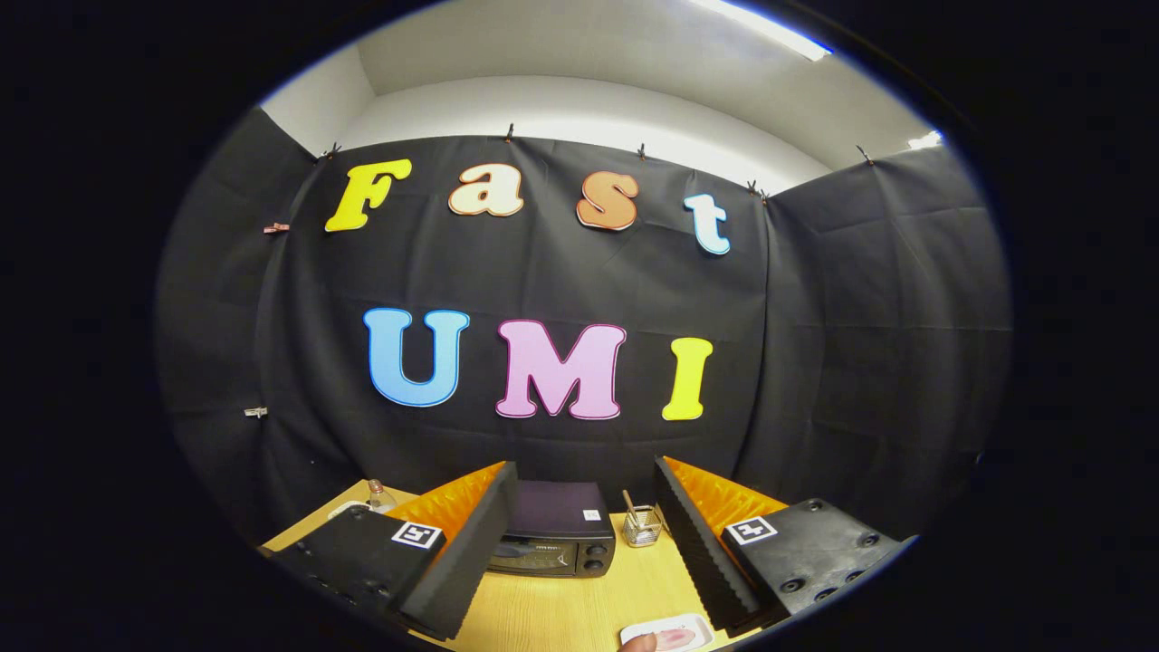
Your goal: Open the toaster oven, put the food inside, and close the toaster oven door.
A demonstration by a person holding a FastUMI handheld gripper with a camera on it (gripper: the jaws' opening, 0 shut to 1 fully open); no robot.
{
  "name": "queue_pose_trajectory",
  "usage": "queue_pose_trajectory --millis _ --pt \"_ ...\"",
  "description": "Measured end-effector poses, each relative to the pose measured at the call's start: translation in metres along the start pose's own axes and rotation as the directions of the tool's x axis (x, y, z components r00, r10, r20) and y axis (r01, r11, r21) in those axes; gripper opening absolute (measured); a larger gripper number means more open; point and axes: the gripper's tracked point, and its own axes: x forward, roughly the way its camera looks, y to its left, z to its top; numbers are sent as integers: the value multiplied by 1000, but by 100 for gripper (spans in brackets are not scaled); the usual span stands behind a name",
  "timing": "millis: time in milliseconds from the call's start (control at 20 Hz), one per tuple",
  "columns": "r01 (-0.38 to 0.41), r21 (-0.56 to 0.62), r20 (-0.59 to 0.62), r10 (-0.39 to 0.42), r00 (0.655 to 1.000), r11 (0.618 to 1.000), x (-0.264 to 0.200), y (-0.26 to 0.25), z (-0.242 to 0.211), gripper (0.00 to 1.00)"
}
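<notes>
Black toaster oven (552,534) shut; pink food (675,637) on white plate (697,622).

The gripper view looks forward along the gripper (584,534), level over the wooden table (579,607) toward the booth's back wall. Its two fingers (471,552) stand wide apart, framing the toaster oven (554,534) well beyond them; ceiling shows above.

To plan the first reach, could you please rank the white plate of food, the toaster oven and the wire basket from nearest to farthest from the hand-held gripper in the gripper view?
The hand-held gripper is open.
1. White plate of food: nearest, between the fingers, toward the right one.
2. Toaster oven: ahead on the table, door closed.
3. Wire basket: beside the oven's right, about as far; too close to call.
</notes>
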Motion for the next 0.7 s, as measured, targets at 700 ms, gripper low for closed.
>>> queue_pose_trajectory --millis 700 --pt "-60 32 -124 64 990 998 61 65 -83 98"
